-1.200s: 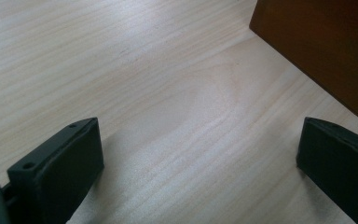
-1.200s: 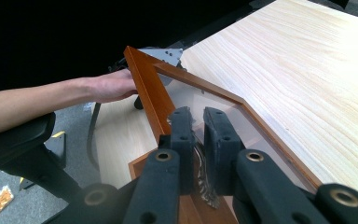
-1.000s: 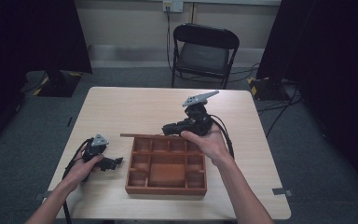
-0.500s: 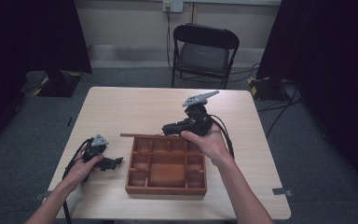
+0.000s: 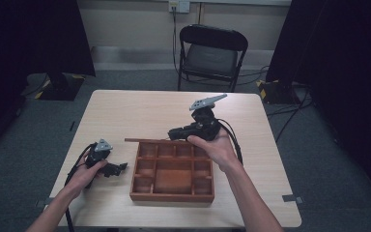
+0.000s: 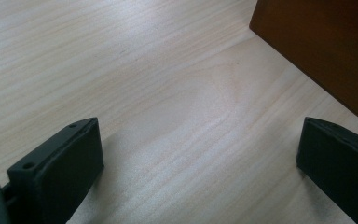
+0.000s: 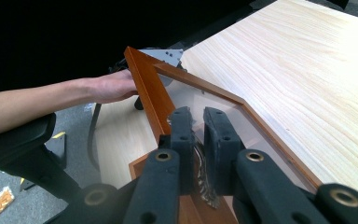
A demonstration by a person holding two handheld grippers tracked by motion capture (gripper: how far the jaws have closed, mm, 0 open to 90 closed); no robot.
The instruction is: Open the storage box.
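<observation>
The right gripper (image 7: 198, 135) has its two black jaws drawn close together, pinched on the edge of a clear lid (image 7: 223, 116). The lid is a see-through pane set in a thin reddish-brown wooden frame, with mitred corners. In the right gripper view one corner of the frame rises up and away from the jaws, and the table grain shows through the pane. In the high view the lid (image 5: 147, 141) appears edge-on as a thin brown strip lifted over the far side of the wooden box (image 5: 172, 195), reaching out to the box's left.

The box is of the same reddish wood, open on top. It has a row of small compartments along its far side, small ones down each side, and a larger one in the middle. It sits on the near half of the pale wooden table (image 5: 140, 111).

The left gripper (image 6: 200, 158) has its jaws wide apart with nothing between them, only bare tabletop; a dark corner of the box (image 6: 326, 51) lies just beyond. In the high view this gripper (image 5: 118, 168) rests low on the table, just left of the box, in the person's left hand (image 5: 84, 174).

A black folding chair (image 5: 212, 50) stands beyond the table.
</observation>
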